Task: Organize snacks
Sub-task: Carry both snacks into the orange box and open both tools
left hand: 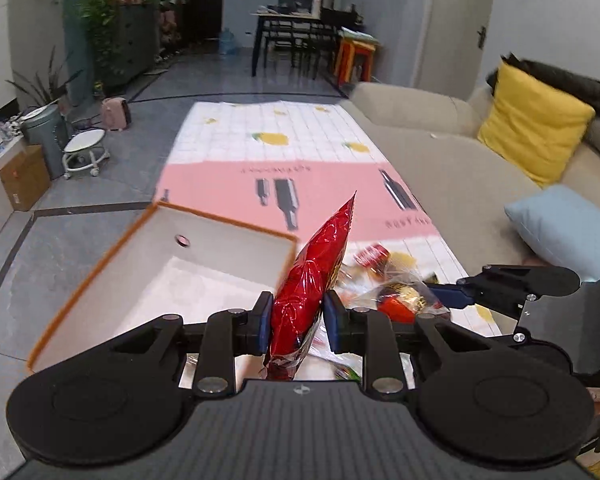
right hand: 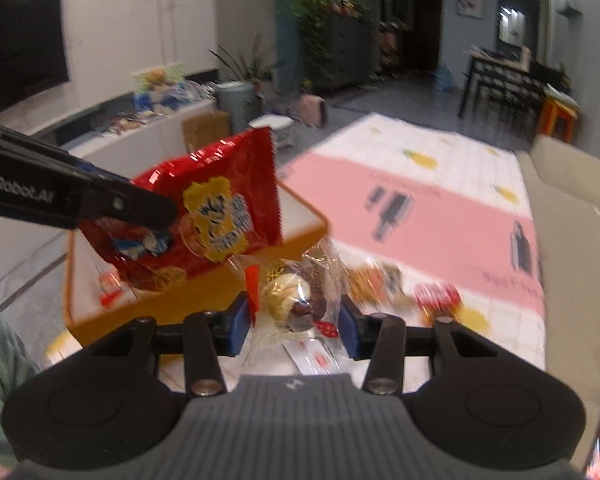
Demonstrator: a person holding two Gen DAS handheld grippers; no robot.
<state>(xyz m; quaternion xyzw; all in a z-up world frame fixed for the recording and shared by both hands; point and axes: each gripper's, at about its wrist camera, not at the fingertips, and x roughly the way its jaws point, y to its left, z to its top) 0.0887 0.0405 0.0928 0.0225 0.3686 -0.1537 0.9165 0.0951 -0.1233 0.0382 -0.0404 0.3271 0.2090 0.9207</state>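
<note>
My left gripper (left hand: 294,322) is shut on a red snack bag (left hand: 314,276) and holds it in the air beside the orange-rimmed white box (left hand: 99,264). The same bag (right hand: 219,208) shows in the right wrist view, held by the left gripper (right hand: 159,212) over the box (right hand: 179,300). My right gripper (right hand: 293,322) has its blue pads on both sides of a clear-wrapped snack packet (right hand: 295,292) and appears shut on it. In the left wrist view the right gripper (left hand: 452,294) reaches into the snack pile (left hand: 388,276).
Several loose snacks (right hand: 400,284) lie on the pink and white tablecloth (left hand: 283,160). A beige sofa (left hand: 460,160) with yellow and blue cushions runs along the right. One small packet (right hand: 111,288) lies inside the box.
</note>
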